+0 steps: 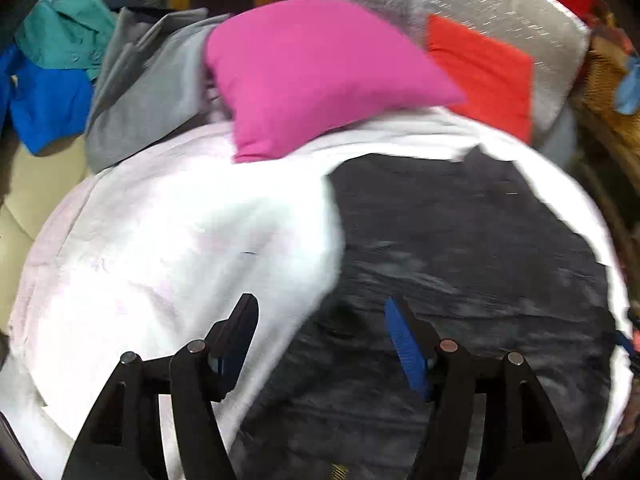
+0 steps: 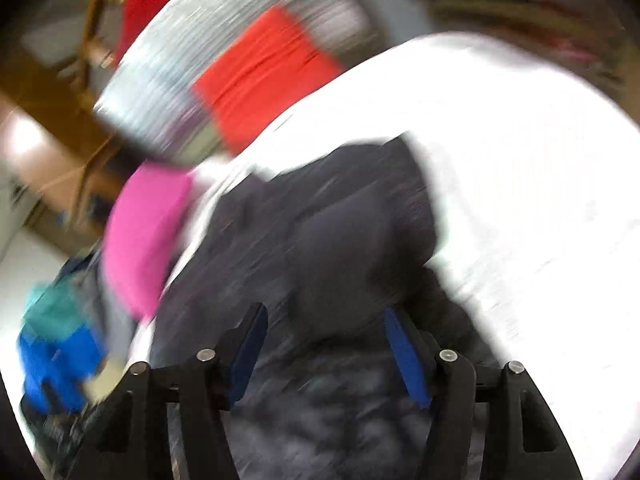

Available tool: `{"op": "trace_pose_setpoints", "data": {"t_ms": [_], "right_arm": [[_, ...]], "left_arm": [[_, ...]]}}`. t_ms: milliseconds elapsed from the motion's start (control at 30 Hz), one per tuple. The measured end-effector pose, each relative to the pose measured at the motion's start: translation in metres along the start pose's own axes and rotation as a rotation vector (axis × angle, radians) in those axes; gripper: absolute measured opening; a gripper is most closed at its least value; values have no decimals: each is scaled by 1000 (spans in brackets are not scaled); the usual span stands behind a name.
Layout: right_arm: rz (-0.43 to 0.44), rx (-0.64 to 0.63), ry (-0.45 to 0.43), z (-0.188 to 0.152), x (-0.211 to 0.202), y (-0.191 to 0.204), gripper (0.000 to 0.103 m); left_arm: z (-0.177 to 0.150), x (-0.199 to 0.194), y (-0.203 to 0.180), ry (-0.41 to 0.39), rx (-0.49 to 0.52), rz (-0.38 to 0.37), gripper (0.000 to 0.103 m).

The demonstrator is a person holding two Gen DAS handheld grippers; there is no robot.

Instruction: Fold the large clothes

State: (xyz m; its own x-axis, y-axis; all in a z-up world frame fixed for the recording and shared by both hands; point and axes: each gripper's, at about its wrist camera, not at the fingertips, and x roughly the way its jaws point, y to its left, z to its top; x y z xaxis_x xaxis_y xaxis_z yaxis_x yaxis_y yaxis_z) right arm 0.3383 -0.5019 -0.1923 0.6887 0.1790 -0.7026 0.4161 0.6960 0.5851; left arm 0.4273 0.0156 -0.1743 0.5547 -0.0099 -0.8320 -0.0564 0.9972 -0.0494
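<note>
A dark grey garment [image 1: 460,248] lies spread on a white sheet [image 1: 168,240]. In the left wrist view my left gripper [image 1: 320,312] hangs above the garment's left edge, jaws wide apart with nothing between them. The right wrist view is blurred. There the same dark garment [image 2: 340,248] lies bunched, with a hood-like fold near its top. My right gripper [image 2: 326,316] is over it, open, and no cloth sits between its blue pads [image 2: 408,356].
A pink cushion [image 1: 316,76] rests at the sheet's far edge, with a red cloth [image 1: 484,72] on a silver-grey cover [image 1: 500,12] to its right. Grey [image 1: 144,92], teal [image 1: 64,28] and blue [image 1: 48,108] clothes are piled at the far left. Wooden furniture stands behind.
</note>
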Motion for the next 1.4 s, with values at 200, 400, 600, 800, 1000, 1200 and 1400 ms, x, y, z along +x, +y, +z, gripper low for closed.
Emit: {"op": "trace_pose_setpoints", "data": {"t_ms": [200,400,600,800,1000,1200,1400], "right_arm": [[-109,-17,50,12,38,-3,79],[-188,-152,47,5,51,5,59],[-227,-186,57,0,57,3,50],[-191,-133,52,3,49,3,55],[-127,-117,24,-6,7,-11,57],[-95,-159,-22,-19,-28,-22,64],[-70,-159,-5,-35,-54,-45,64]], "left_arm": [[8,39,1,67,-25,-46,67],[6,50,-16,71,28,-37,67],[0,49,-27,62,71,11,68],[-4,50,-20,100,47,-9,70],[-19,18,-19,37,91,16,70],[-48,-9,-13,4,134,34,70],[-80,-39,7,-32,107,57,70]]}}
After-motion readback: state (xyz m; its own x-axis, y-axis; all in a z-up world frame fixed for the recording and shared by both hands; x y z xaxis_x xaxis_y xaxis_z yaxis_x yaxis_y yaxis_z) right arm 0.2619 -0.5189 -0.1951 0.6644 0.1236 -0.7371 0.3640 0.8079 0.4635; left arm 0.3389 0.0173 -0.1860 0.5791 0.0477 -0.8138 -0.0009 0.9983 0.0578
